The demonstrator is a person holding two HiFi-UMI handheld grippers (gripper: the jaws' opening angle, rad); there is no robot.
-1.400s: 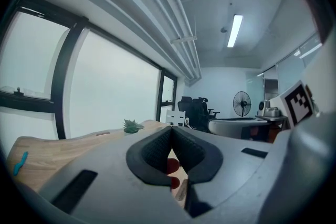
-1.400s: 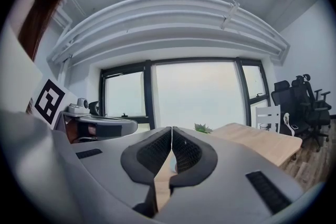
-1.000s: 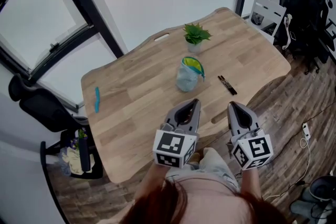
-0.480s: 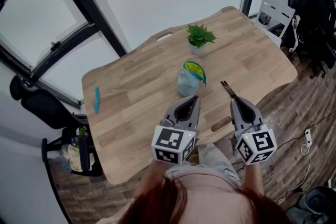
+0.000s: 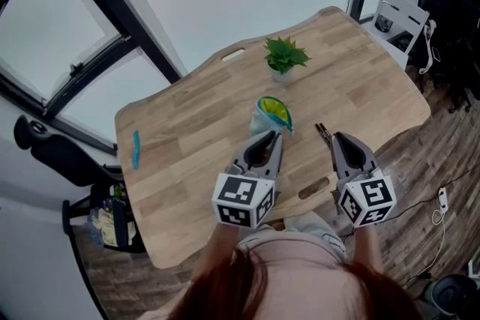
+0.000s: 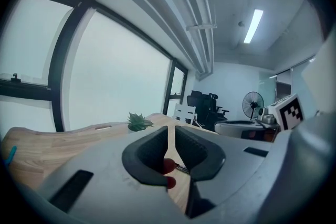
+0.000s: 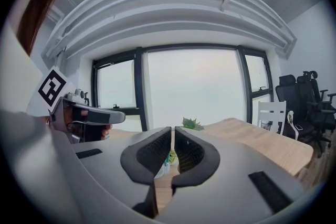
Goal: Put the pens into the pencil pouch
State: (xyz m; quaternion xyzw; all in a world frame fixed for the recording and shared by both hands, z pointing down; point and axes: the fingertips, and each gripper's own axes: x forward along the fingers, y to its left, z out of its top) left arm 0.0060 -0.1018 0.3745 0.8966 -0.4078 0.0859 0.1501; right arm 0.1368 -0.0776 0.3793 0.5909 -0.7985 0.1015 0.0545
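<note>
A pale blue pencil pouch with a yellow-green open rim stands mid-table. Black pens lie just right of it. A blue pen lies far off at the table's left edge. My left gripper hovers just short of the pouch; its jaws are opening a narrow slit with nothing between them. My right gripper is beside the near end of the black pens, jaws shut and empty. The pouch shows below them in the right gripper view.
A small potted plant stands behind the pouch. The wooden table has a handle slot near its far edge and one by its near edge. Office chairs and a white chair stand at the right.
Both grippers have moved forward over the table, the left toward the pouch and the right toward the black pens.
</note>
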